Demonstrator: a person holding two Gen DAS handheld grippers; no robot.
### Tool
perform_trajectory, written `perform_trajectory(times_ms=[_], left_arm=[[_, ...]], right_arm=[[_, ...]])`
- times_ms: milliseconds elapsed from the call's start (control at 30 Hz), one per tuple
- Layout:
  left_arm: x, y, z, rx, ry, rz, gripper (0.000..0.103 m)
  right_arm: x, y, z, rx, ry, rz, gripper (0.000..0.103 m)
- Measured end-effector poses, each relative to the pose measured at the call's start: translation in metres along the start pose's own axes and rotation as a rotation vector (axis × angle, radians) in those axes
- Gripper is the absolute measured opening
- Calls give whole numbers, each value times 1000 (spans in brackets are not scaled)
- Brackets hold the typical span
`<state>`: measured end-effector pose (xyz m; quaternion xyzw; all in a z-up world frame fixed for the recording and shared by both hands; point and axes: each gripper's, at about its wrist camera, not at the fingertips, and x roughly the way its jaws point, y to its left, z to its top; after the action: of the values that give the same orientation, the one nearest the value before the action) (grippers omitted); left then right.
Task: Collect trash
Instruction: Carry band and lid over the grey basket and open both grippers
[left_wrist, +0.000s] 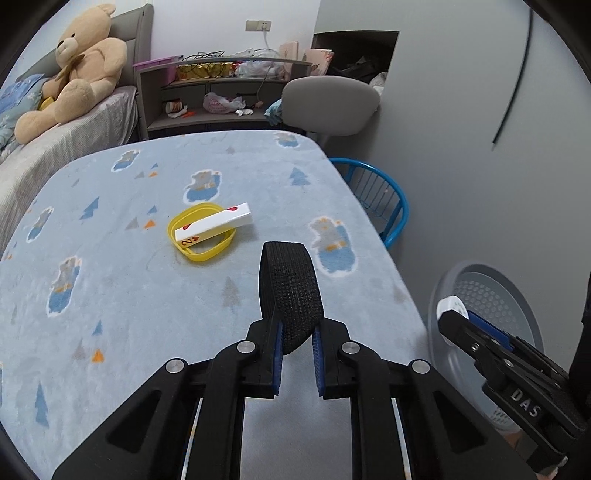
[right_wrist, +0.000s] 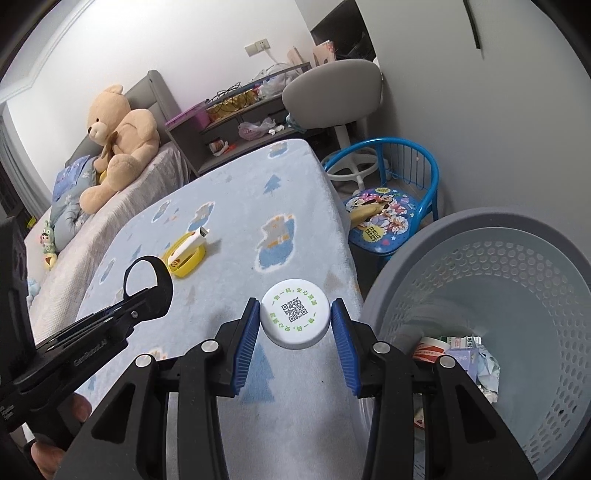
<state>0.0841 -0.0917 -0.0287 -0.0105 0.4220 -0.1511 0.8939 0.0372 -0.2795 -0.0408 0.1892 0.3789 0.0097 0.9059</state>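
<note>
Black elastic band (left_wrist: 290, 291) pinched in left gripper (left_wrist: 297, 334) fingers, above table (left_wrist: 110, 280) near edge. Right gripper (right_wrist: 294, 325) fingers clamp white cap (right_wrist: 294, 318) beside grey basket (right_wrist: 480, 258). Yellow lid (left_wrist: 201, 236), card box (left_wrist: 214, 223) mid-table.

Cloth, webbing and plastic
Fuzzy fleece table cover (left_wrist: 184, 295); on it, matt woven black strap (left_wrist: 290, 291), glossy yellow plastic lid (left_wrist: 201, 236).

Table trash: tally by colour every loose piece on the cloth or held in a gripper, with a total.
Black: 1, the strap loop in the left gripper
White: 2, the round cap in the right gripper, the card box
Yellow: 1, the square lid
Total: 4
</note>
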Motion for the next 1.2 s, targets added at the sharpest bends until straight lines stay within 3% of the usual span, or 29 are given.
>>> perform_trajectory(times_ms=[533, 900, 1200], left_arm=[[-36, -62, -20, 126, -21, -103, 13], [-27, -115, -33, 224, 15, -169, 13], [-6, -158, -31, 287, 51, -215, 13]], right_arm=[[-74, -55, -14, 77, -90, -119, 39], [-102, -121, -31, 161, -96, -222, 39], [-103, -143, -29, 152, -101, -250, 40]])
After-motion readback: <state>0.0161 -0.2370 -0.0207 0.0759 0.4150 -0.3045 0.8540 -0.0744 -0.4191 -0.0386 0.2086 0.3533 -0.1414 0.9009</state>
